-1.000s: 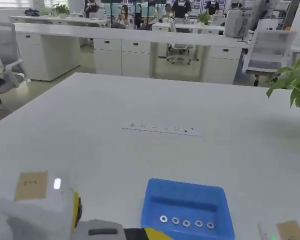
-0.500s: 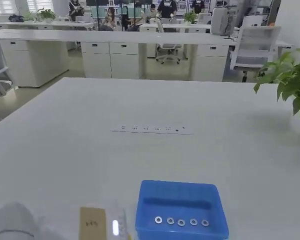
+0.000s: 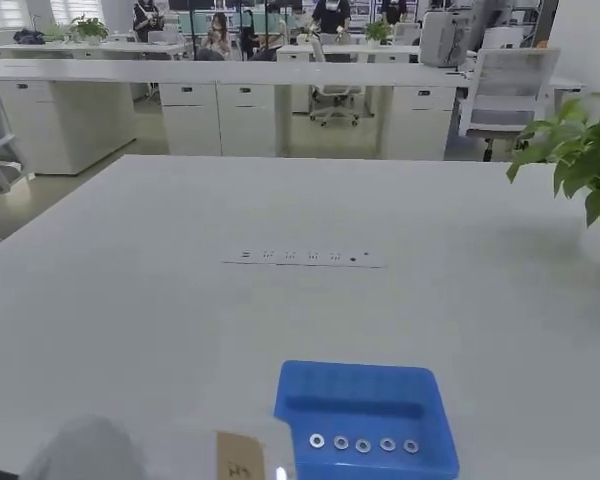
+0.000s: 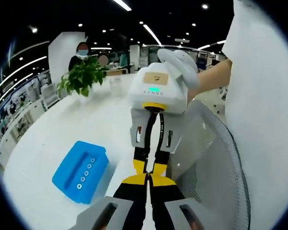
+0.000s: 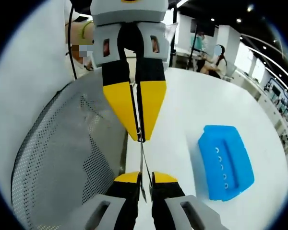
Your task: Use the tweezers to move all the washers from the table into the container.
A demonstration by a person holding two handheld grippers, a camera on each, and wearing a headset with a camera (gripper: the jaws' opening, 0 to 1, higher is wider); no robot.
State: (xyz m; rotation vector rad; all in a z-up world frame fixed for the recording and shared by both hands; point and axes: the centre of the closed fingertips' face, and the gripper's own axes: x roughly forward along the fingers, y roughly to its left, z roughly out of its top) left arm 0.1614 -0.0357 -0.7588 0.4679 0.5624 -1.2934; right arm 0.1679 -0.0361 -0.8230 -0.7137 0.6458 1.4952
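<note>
White table (image 3: 130, 300); blue container (image 3: 355, 375) at 6 o'clock, unmoved; left gripper (image 5: 140, 136) and right gripper (image 5: 143, 179), tip to tip, jaws together on the tweezers (image 5: 142, 160), one newly drifted rightward; five washers (image 3: 363, 444) unchanged inside the container, so the task looks finished.

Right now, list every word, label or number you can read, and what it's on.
Tan sticker, head view bottom edge: handwritten marks, too blurred to read.
Tan label above the right claw: marks too small to read.
Dark print below it: too small to read.
Nothing reads clearly.
</note>
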